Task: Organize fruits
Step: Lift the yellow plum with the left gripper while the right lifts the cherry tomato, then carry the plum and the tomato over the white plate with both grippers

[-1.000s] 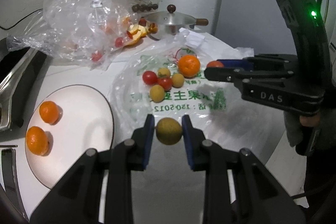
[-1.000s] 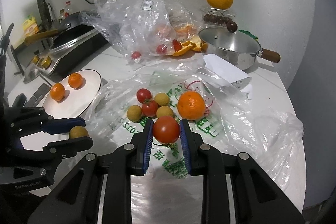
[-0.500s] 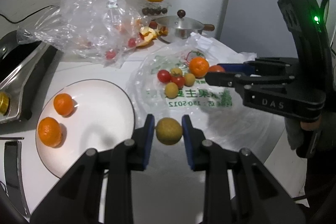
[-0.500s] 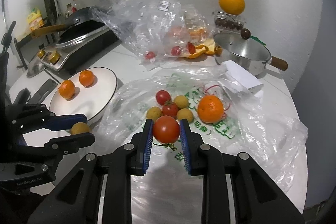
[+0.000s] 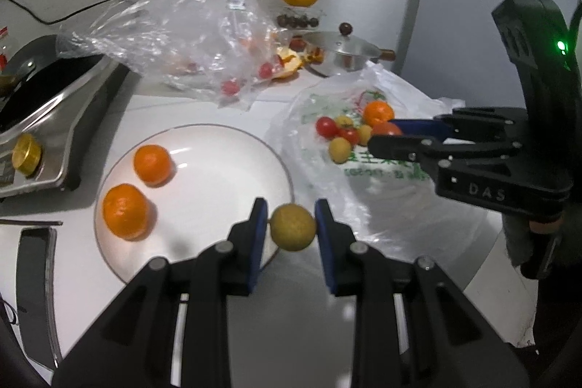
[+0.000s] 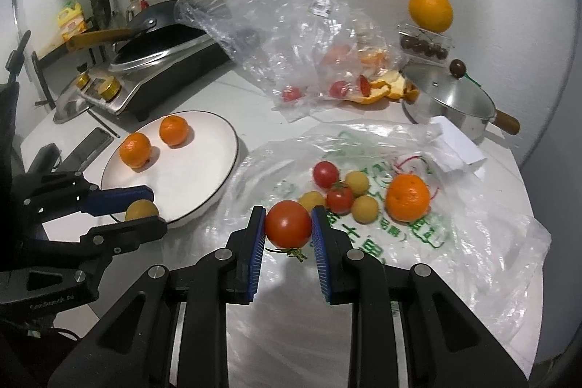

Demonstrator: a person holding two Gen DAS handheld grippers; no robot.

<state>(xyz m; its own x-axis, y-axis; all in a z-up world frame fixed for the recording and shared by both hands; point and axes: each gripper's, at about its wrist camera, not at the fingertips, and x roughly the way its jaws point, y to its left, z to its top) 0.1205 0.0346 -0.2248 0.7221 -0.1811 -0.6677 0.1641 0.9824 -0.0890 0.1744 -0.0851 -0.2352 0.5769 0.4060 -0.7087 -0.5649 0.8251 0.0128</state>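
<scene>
My left gripper [image 5: 291, 224] is shut on a yellow-green round fruit [image 5: 293, 227] and holds it above the near right rim of the white plate [image 5: 218, 177]. Two oranges [image 5: 125, 211] lie on the plate's left side. My right gripper [image 6: 287, 226] is shut on a red tomato [image 6: 288, 223] above the printed plastic bag [image 6: 400, 235]. On that bag lie an orange [image 6: 407, 197], small tomatoes [image 6: 325, 173] and small yellow fruits [image 6: 364, 208]. The left gripper also shows in the right wrist view [image 6: 140, 210], and the right gripper in the left wrist view [image 5: 389, 133].
A crumpled clear bag [image 6: 291, 24] with small tomatoes and orange peel lies at the back. A lidded steel pot [image 6: 451, 97] stands at the back right, with a large orange [image 6: 431, 10] on a box behind it. A stove with a pan [image 6: 156, 60] stands left.
Both grippers have moved left, each still holding its fruit. The left gripper now holds the yellow-green fruit over the plate's rim; the plate sits more central in its view.
</scene>
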